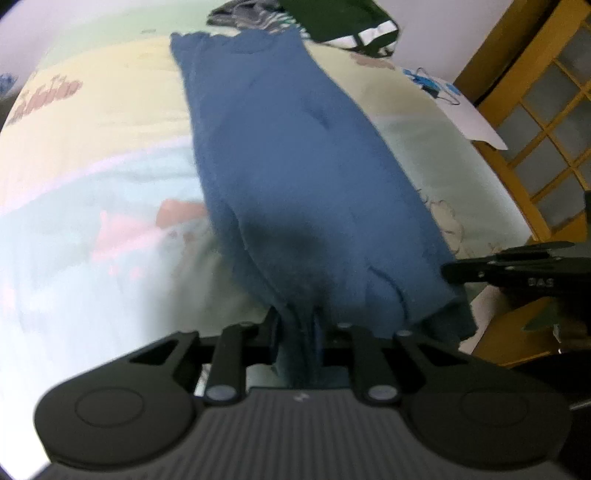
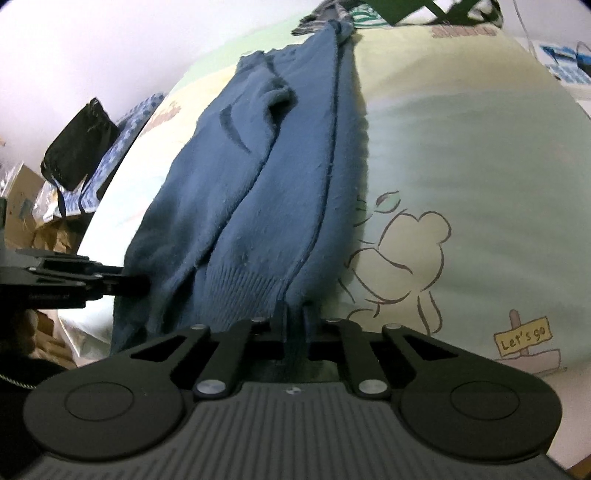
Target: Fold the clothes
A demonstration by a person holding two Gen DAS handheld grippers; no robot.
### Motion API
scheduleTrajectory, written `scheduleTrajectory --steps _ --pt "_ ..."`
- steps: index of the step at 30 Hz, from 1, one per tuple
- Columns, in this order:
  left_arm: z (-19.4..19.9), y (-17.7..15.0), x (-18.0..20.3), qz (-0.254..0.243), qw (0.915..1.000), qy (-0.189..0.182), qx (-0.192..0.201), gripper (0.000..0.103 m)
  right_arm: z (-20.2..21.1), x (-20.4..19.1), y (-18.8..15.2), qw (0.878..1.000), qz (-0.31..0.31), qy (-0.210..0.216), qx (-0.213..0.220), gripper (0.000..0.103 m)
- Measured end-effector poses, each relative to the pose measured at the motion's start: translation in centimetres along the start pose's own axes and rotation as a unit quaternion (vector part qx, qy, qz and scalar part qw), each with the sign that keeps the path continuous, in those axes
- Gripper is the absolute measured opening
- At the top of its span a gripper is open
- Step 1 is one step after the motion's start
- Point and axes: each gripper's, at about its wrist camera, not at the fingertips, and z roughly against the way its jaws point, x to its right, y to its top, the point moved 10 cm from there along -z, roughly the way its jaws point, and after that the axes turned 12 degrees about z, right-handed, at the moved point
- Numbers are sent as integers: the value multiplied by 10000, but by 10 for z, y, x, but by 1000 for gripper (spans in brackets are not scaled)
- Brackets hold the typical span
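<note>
While each claw pinches its ribbed hem, the blue knit sweater (image 2: 258,177) lies lengthwise, wrinkled, across the bed (image 2: 461,147).

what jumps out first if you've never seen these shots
A long blue knitted sweater stretches down the middle of a pastel cartoon-print bedsheet. Its near hem is pinched at both corners: the left hand-held gripper and the right hand-held gripper are each shut on it. A dark green bag lies at the far end.
</note>
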Motion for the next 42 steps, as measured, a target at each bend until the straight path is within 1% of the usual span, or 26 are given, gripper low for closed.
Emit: scheduleTrajectory --steps 2,4,5,7,8,11,12,13,14,16,17,19,20,21,22,23,25,27,29,32,36,39,42 --pt "-1 1 -1 -50 10000 -5 -4 12 0 0 0 10000 5 -24 -15 10" --pt "-7 -3 -8 -34 9999 65 -124 13 1 -1 -1 10000 38 -64 -19 15" --pt "-7 -3 -10 44 9999 15 -155 13 2 -1 -1 10000 1 -52 -28 19" --pt "-5 -1 -14 232 9994 -162 -190 16 2 0 -2 9999 -120 8 -75 30" --pt "-6 -1 -16 261 9993 -171 -221 18 2 1 -3 9998 -185 45 -99 38" --pt "-11 -1 -19 268 9990 -148 -322 25 0 -1 -2 9995 -283 85 -138 40" --pt "-11 0 -19 258 9990 -145 -345 29 0 -1 -2 9995 -268 68 -164 40" --pt "-13 0 -17 263 9989 -145 -368 36 -2 -2 -2 9995 -248 65 -200 41" --pt "-15 0 -17 264 9987 -166 -406 39 -3 -2 -3 9995 -226 56 -234 41" --pt "-17 1 -15 232 9984 -217 -463 43 -6 -4 -4 9995 -169 4 -281 42" --pt "-18 1 -14 183 9985 -218 -473 43 -6 -5 -4 9995 -127 -22 -287 42" --pt "-18 1 -12 83 9985 -214 -492 40 -7 -8 -4 9995 -44 -75 -299 35" --pt "-18 0 -11 33 9985 -212 -501 38 -7 -9 -4 9995 -3 -101 -305 29" --pt "-18 0 -12 41 9985 -222 -501 33 -8 -11 -5 9995 26 -120 -307 25" --pt "-17 0 -13 56 9985 -234 -499 28 -8 -11 -5 9995 13 -118 -299 24" --pt "-17 1 -14 79 9984 -255 -503 26 -8 -10 -4 9995 -14 -117 -297 22" --pt "-17 3 -14 125 9982 -295 -504 18 -7 -8 -3 9994 -191 -61 -288 19" --pt "-16 5 -13 93 9983 -300 -486 14 -5 -5 -2 9986 -449 33 -275 18" --pt "-12 9 -10 19 9983 -352 -460 13 0 -3 2 9971 -714 194 -201 17" --pt "0 21 -6 47 9981 -534 -310 12 13 -3 15 9953 -884 385 3 16" --pt "15 42 -2 162 9970 -758 -24 12 29 -3 41 9951 -827 430 330 8" --pt "21 61 -2 245 9964 -798 164 12 37 -2 63 9947 -744 451 551 8" --pt "20 82 -6 430 9954 -789 336 12 34 2 80 9941 -654 513 698 8"
